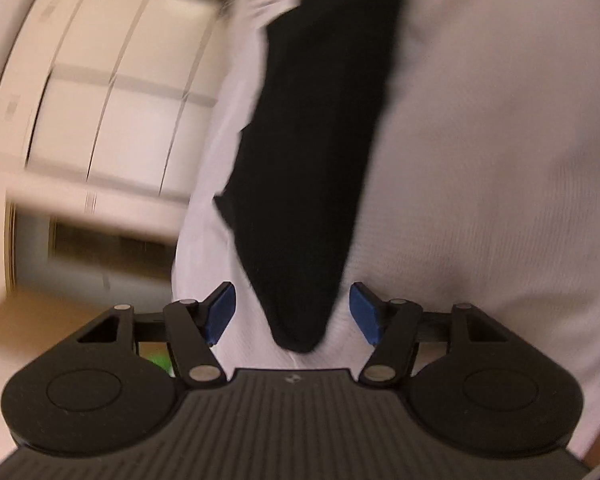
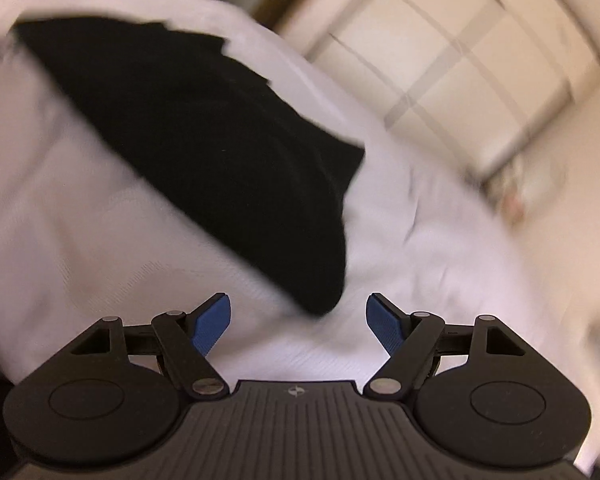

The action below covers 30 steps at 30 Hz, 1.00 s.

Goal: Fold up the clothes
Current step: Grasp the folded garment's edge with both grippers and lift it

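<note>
Your left gripper (image 1: 292,312) has its jaws wide, holding nothing. The black garment (image 1: 312,140) lies on the white bed sheet (image 1: 500,160), a long dark band that narrows to a rounded corner right between the two blue pads, just ahead of them. Past the left-hand pad the sheet ends and pale cabinet doors (image 1: 112,92) show, smeared by motion.

Your right gripper (image 2: 298,320) is also spread wide and empty. Here the black garment (image 2: 204,152) sits ahead of the jaws and to their left, its near rounded corner ending just short of the gap between them; the white bed sheet (image 2: 420,260) runs on under and to the right of the right-hand pad, with the cabinet doors (image 2: 460,60) beyond.

Whether this compact dark shape is already folded or only bunched, the blur will not let you judge.

The risks, as I see them:
- Both views are blurred, so you appear to be moving fast; closing at this speed could miss the corner.
- The sheet lies directly beneath the cloth, so a deep pinch may catch bedding along with it.
- Grabbing only the top layer at that corner would let the rest sag and spoil any crease.
</note>
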{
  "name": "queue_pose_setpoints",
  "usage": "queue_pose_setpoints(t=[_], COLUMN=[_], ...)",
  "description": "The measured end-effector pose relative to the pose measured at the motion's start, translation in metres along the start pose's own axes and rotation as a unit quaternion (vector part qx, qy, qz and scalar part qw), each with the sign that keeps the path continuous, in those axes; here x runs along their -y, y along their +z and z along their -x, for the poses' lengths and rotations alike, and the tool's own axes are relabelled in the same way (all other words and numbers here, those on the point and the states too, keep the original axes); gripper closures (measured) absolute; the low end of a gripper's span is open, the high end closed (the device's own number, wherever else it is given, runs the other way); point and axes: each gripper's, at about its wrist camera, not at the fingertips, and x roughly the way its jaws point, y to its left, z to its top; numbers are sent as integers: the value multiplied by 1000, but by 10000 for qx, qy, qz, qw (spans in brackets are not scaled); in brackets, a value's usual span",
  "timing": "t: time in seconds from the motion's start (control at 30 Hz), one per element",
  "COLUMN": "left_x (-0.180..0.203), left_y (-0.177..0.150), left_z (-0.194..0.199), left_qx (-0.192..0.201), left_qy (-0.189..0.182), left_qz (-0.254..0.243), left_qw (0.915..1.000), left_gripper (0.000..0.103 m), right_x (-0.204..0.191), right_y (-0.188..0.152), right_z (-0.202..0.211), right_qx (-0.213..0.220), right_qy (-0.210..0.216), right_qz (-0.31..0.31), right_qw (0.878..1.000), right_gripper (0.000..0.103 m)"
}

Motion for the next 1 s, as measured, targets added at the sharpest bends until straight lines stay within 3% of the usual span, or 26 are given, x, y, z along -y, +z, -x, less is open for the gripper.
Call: queue_pose_setpoints(t=[0.07, 0.13, 0.23, 0.3, 0.4, 0.47, 0.53, 0.63, 0.8, 1.0], left_x=[7, 14, 15, 17, 19, 16, 8, -14, -45, -35], left_y=[-4, -8, -12, -14, -17, -20, -20, -15, -12, -35], left_z=[-9, -18, -34, -41, -50, -52, -50, -38, -1, 79], left_qx=[164, 317, 438, 531, 645, 697, 713, 713, 821, 940], left_qy=[37, 67, 39, 76, 127, 65, -83, -299, -459, -641], left_qz=[-610, -1173, -1422, -1468, -1419, -1332, -1115, -645, -207, -140], left_qw=[9980, 9926, 9889, 9877, 9877, 9886, 9912, 9949, 9954, 9934], left_gripper=[45, 53, 63, 73, 87, 92, 93, 94, 94, 94], right_x=[-5, -11, -17, -19, -26, -30, -32, -24, -6, -3], right_y=[-2, -5, -7, -6, -8, -11, -13, -8, 6, 5], right_z=[-8, -19, -35, -43, -54, -62, -66, -57, -21, 50], right_qx=[174, 207, 283, 422, 574, 628, 642, 645, 656, 624], right_qy=[-26, -67, -122, -152, -252, -313, -350, -341, -64, 312], right_qz=[592, 1111, 1760, 1983, 2408, 2664, 2803, 2683, 2476, 2302], right_qw=[9981, 9936, 9839, 9791, 9686, 9613, 9571, 9606, 9666, 9706], right_gripper=[29, 35, 48, 51, 61, 75, 83, 94, 96, 96])
